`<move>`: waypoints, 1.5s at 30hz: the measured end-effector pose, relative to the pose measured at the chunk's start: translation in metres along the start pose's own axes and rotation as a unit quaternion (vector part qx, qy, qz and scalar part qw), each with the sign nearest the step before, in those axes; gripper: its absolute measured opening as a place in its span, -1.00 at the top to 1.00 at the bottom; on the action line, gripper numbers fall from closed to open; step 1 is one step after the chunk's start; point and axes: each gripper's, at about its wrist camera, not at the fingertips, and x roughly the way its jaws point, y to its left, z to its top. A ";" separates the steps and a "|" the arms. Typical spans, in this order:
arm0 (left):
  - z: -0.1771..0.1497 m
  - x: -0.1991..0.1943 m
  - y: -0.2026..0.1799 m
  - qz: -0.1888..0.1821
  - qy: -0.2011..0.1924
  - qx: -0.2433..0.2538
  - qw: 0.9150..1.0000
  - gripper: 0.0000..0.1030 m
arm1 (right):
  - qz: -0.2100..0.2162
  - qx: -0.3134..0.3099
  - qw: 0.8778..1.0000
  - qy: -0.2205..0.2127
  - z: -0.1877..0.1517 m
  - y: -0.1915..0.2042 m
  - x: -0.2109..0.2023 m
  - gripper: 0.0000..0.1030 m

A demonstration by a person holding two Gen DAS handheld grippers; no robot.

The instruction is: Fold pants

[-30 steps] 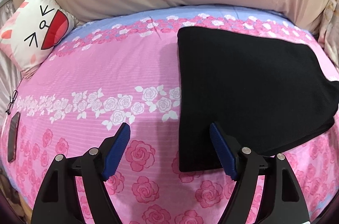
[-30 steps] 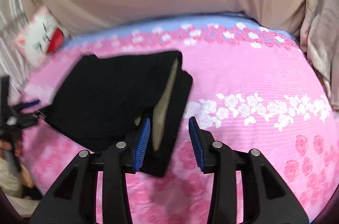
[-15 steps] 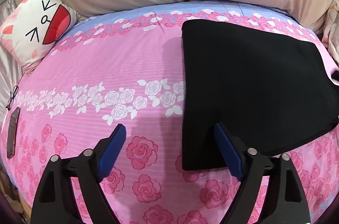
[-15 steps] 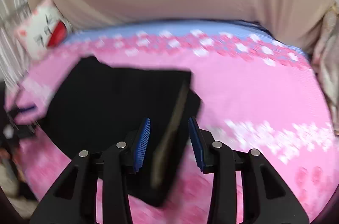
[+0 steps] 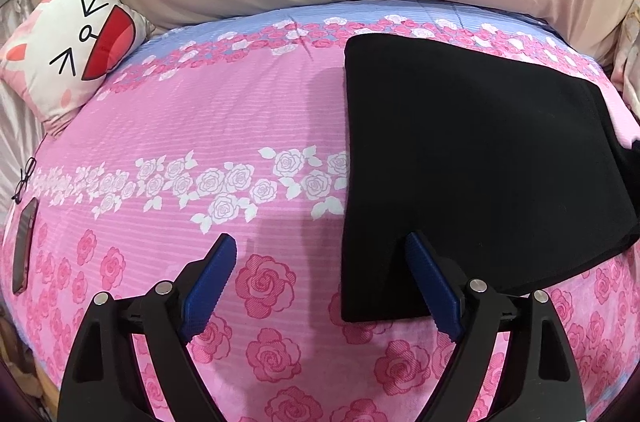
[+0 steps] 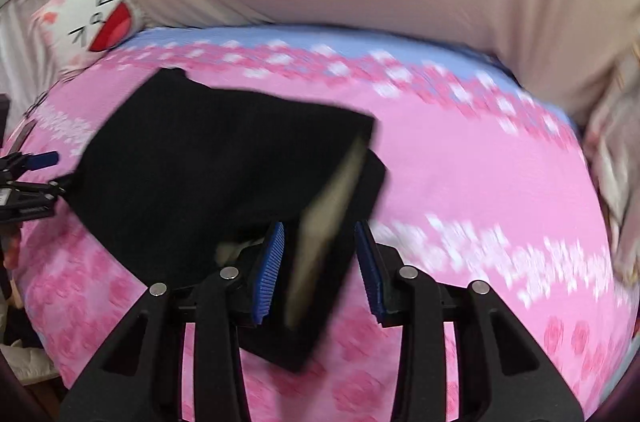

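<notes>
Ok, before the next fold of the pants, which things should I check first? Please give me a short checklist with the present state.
1. Right gripper has the pants: ok, a lifted edge stands between its jaws.
2. Left gripper free: ok, its jaws have just been opening and nothing is between them.
3. Folded part lies flat: ok, smooth in the left wrist view.
4. Phone and glasses away from the pants: ok, both at the bedspread's left edge.
5. Right wrist view sharp: not ok, blurred.
6. Left gripper low enough for the near corner: cannot tell.
</notes>
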 end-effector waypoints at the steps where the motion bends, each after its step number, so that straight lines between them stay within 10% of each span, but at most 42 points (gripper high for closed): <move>1: 0.000 0.000 0.000 0.000 0.000 0.001 1.000 -0.63 | 0.026 0.004 1.000 0.000 0.005 0.002 0.001 0.30; 10: -0.002 0.000 0.003 -0.011 0.003 0.001 1.000 -0.63 | 0.105 0.068 0.991 0.049 -0.001 -0.039 0.018 0.27; 25: 0.002 0.004 -0.003 0.007 0.010 0.010 1.000 -0.64 | 0.213 -0.010 0.971 0.108 0.027 -0.036 0.070 0.32; 31: 0.004 0.006 0.001 -0.006 0.019 0.002 1.000 -0.68 | 0.151 0.046 0.985 0.071 0.016 -0.066 0.034 1.00; 33: 0.004 0.006 0.001 0.000 0.017 0.003 1.000 -0.68 | 0.051 0.088 0.991 0.086 -0.014 -0.096 0.041 1.00; 36: 0.005 0.006 0.000 0.001 0.017 0.005 1.000 -0.68 | 0.055 0.170 0.982 0.054 -0.038 -0.120 0.024 1.00; 41: 0.017 -0.027 -0.005 -0.004 -0.034 0.003 0.999 -0.66 | 0.111 0.117 0.985 -0.056 0.006 -0.049 -0.041 0.90; 45: 0.035 -0.032 -0.025 -0.013 -0.068 0.016 0.997 -0.68 | 0.176 0.060 0.982 -0.039 0.046 0.029 -0.008 0.45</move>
